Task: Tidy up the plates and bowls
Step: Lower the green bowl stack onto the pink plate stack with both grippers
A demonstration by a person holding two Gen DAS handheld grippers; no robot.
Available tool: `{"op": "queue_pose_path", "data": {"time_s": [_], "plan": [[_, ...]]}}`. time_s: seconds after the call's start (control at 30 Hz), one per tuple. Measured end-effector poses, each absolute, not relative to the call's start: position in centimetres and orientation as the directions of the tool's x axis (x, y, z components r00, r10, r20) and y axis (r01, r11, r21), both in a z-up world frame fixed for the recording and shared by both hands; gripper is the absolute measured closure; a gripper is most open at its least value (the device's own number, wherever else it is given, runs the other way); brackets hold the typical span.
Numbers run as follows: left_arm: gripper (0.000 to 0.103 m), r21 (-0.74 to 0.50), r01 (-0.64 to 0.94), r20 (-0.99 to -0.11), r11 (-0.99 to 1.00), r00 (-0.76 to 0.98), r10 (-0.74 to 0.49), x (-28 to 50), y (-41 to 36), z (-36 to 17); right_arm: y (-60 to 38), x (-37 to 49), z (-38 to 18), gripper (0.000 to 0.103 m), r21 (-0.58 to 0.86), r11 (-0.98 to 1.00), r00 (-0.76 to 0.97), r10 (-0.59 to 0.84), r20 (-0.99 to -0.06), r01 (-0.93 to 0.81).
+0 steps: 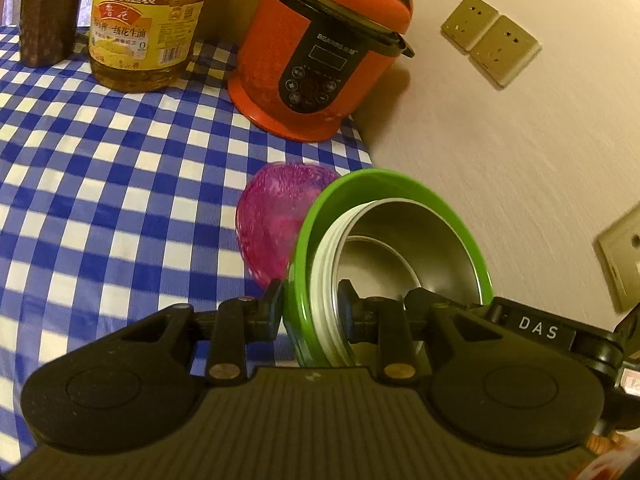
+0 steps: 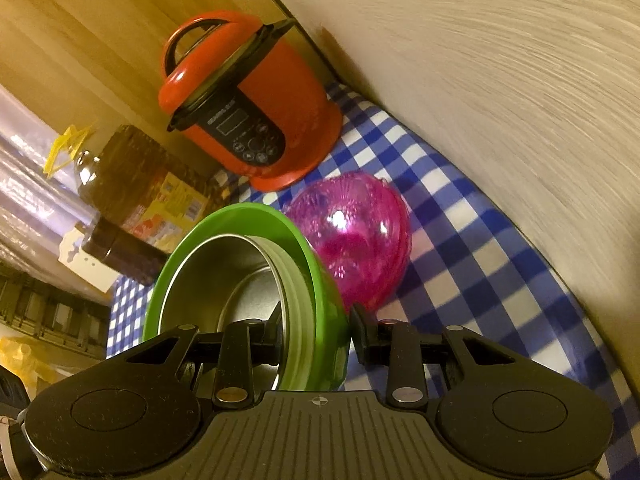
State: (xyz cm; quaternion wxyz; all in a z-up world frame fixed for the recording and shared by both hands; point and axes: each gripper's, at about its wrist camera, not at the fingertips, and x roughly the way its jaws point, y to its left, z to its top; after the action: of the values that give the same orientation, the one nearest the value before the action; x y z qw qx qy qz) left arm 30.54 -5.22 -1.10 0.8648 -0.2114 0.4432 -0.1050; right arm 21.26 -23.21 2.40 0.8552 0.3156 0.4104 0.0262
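Between the fingers of each gripper, left gripper (image 1: pixel 310 304) and right gripper (image 2: pixel 316 326), sits the pinched rim of the green bowl (image 1: pixel 400 184), near the pink bowl (image 2: pixel 360 236).

The oil bottle (image 1: pixel 148 24), at about eleven o'clock in the left wrist view, carries a yellow label whose top line reads "5.7升家庭装"; lower down it reads "花生油", and the smaller print is too blurred to read. The red cooker (image 1: pixel 320 52), at twelve o'clock, shows "BEAR" at the start of a brand line above its dark display; the rest is unclear. A white tag (image 1: pixel 538 329) at four o'clock, beside the gripper, reads "DAS".
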Motion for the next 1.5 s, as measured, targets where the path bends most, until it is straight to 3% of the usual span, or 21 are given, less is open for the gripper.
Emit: {"op": "queue_pose_path", "data": {"time_s": [0.63,1.5], "plan": [[0.078,-0.45,-0.027,-0.76,0.893,0.537,-0.367,39.6,-7.0,-4.0,-25.0,30.4,0.0,0.072,0.503,0.832,0.652,0.25,-0.716,0.234],[0.078,-0.43,-0.037,-0.782,0.902,0.514,-0.351,41.8,-7.2,-8.2,-25.5,33.1,-4.7,0.073,0.482,0.841,0.618,0.246,-0.747,0.248]]}}
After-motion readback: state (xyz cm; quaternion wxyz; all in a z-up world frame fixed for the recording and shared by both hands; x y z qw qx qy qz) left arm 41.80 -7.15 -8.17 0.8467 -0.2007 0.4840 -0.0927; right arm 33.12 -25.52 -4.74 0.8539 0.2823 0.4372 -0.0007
